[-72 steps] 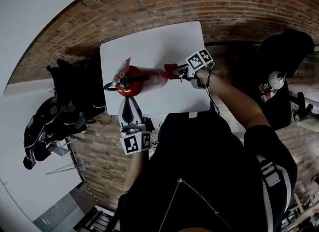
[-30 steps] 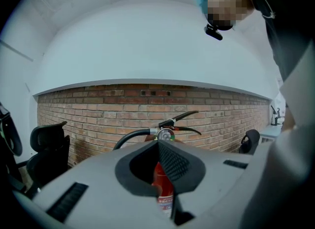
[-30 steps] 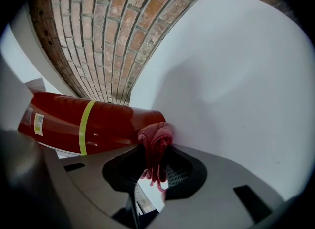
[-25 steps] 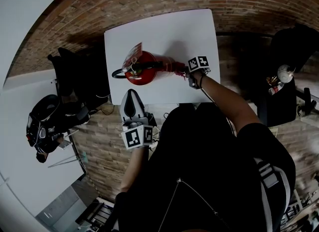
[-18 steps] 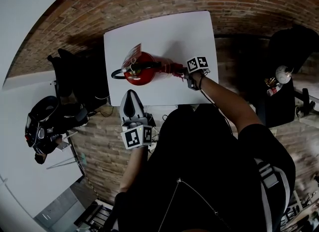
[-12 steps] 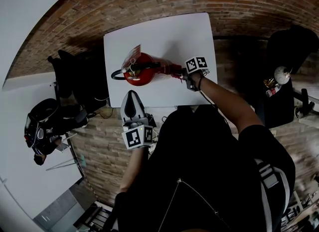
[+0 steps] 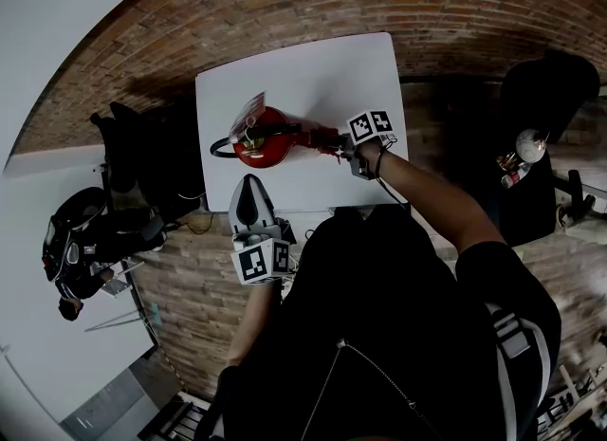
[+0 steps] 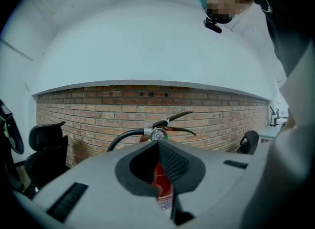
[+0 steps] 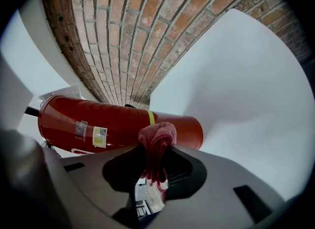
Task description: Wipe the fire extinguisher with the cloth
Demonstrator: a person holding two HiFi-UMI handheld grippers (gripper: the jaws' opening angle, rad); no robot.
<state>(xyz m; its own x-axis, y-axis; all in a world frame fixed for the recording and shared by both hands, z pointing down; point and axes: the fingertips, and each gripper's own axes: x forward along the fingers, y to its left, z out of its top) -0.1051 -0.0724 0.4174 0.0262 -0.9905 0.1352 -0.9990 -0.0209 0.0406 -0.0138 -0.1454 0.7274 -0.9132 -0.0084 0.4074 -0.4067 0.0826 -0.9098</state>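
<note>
A red fire extinguisher stands on the white table, its black hose and lever on top. My right gripper is shut on a red cloth and presses it against the cylinder's right side. In the right gripper view the bunched cloth sits at the jaw tips, touching the red body near its yellow band. My left gripper is shut and empty, held off the table's near edge and pointing at the extinguisher, apart from it.
Black office chairs stand left of the table and at the right. A dark bundle of gear lies on the pale floor at the left. A brick wall runs behind the table.
The right gripper with the cloth has slid a little left along the extinguisher's side, closer to its top. The left gripper has stayed where it was.
</note>
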